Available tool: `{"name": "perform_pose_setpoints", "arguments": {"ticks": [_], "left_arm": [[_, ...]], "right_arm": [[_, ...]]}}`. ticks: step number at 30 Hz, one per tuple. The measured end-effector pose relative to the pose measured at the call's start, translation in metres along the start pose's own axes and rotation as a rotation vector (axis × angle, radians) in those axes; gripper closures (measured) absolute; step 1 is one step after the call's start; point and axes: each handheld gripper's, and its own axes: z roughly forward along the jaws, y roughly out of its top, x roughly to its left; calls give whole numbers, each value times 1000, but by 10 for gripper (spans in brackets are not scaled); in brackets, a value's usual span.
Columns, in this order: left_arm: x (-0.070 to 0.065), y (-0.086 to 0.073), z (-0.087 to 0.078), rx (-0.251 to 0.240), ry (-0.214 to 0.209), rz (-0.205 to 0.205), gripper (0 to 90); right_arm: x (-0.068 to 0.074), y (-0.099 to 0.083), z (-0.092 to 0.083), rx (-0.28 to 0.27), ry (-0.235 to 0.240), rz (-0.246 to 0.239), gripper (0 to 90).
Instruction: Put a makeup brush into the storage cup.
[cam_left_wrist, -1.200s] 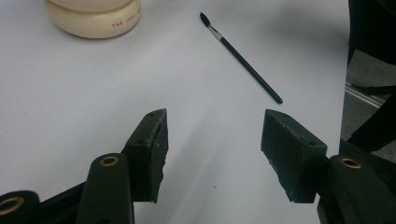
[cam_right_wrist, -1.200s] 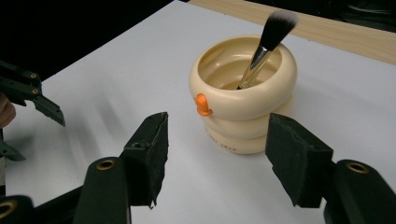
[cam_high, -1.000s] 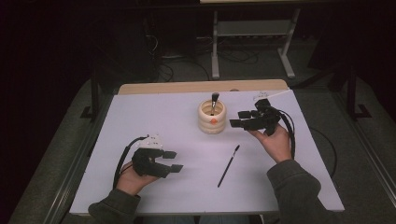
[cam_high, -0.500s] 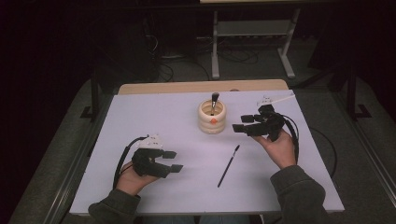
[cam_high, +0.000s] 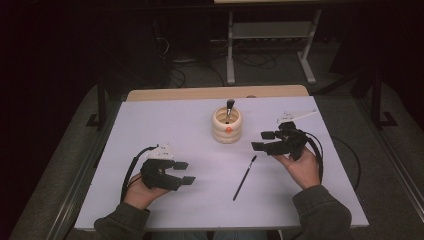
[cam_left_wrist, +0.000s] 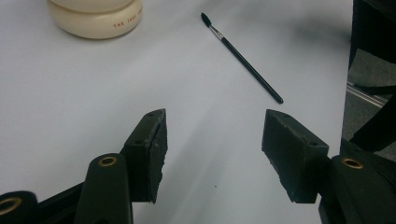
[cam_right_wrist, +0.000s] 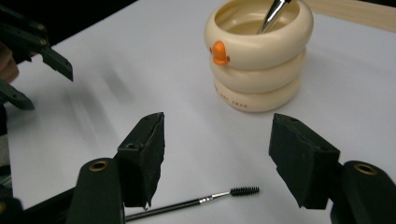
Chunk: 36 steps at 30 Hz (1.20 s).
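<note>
A cream ringed holder (cam_high: 226, 125) with an orange duck bill stands at the middle of the white table, and a brush (cam_high: 229, 107) stands in it. A thin black brush (cam_high: 244, 178) lies loose in front of it. My right gripper (cam_high: 260, 140) hovers to the right of the holder, above the loose brush's bristle end (cam_right_wrist: 243, 191). Its jaws are open, have just been opening a little, and have nothing between them. My left gripper (cam_high: 187, 172) rests at the front left, open and empty, pointing toward the loose brush (cam_left_wrist: 243, 58) and the holder (cam_left_wrist: 95, 18).
The white sheet (cam_high: 165, 125) covers the tabletop, and a wooden strip (cam_high: 215, 93) runs along its far edge. Black cables trail from both grippers. Beyond the table are a metal stand (cam_high: 270, 35) and floor cables.
The right hand has drifted toward the person and slightly down, away from the holder. The left hand has not moved.
</note>
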Motion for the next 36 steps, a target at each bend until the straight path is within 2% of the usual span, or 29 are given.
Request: {"name": "perform_pose_setpoints", "arguments": {"ticks": [5,6,8,10,15,18,22,24,29,36], "left_arm": [[0,0,1,4,2,2,399],[-1,0,2,1,1,-7,397],[-2,0,3,6,1,-1,397],[-2,0,3,9,-2,2,397],[-1,1,5,12,-3,-8,392],[-2,1,7,17,1,-8,391],[-2,3,9,26,3,0,389],[-3,4,11,27,6,-8,389],[-6,10,15,39,9,-1,386],[-15,27,23,57,21,13,377]], "right_arm": [[3,-7,-2,-7,-1,-15,347],[4,-9,-2,-8,5,-6,346],[5,-12,-2,3,3,-2,336],[6,-16,-2,-10,2,-16,341],[4,-23,-4,-8,-3,-7,337],[5,-25,-5,12,-13,10,333],[5,-27,-7,11,-18,-5,333],[5,-27,-8,8,-20,-8,333],[4,-31,-9,1,-25,-11,332],[2,-43,-16,2,-50,-3,315]]}}
